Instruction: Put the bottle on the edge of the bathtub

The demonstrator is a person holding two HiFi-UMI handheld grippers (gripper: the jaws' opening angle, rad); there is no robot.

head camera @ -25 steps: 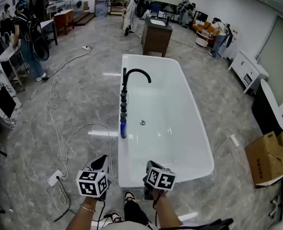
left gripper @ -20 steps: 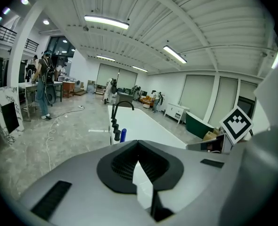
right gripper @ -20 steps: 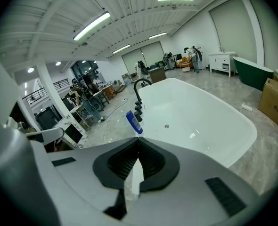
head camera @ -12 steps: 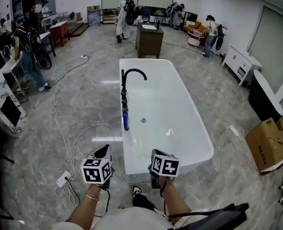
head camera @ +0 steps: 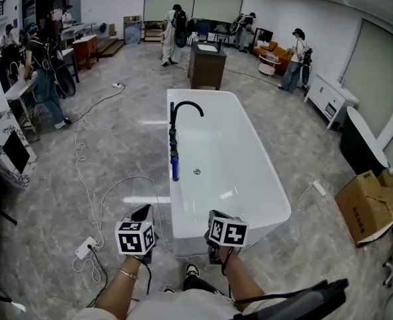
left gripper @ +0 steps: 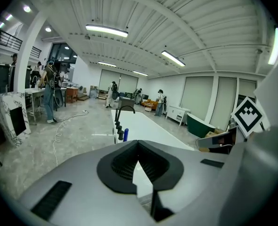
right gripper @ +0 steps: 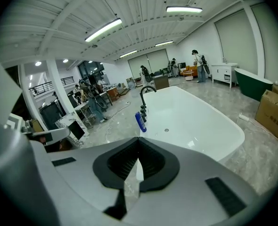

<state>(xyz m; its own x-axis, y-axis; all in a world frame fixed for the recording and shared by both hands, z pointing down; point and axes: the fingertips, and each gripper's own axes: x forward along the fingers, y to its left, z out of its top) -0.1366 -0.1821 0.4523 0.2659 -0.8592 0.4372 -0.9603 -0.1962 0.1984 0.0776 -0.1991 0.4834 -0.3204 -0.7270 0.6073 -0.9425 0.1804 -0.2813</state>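
Left tongs (left gripper: 138,145) and right tongs (right gripper: 138,141) are pressed together, empty, held side by side on outstretched forearms before the white bathtub's (head camera: 218,139) near end. The blue bottle (head camera: 175,169) stands on its left edge beside the black faucet (head camera: 184,105); grey floor (head camera: 116,152) surrounds.

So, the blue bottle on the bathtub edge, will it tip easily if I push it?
Probably yes: the blue bottle stands upright, tall and slim, on the narrow rim of the bathtub, so a side push may topple it. The glossy rim may also let it slide.
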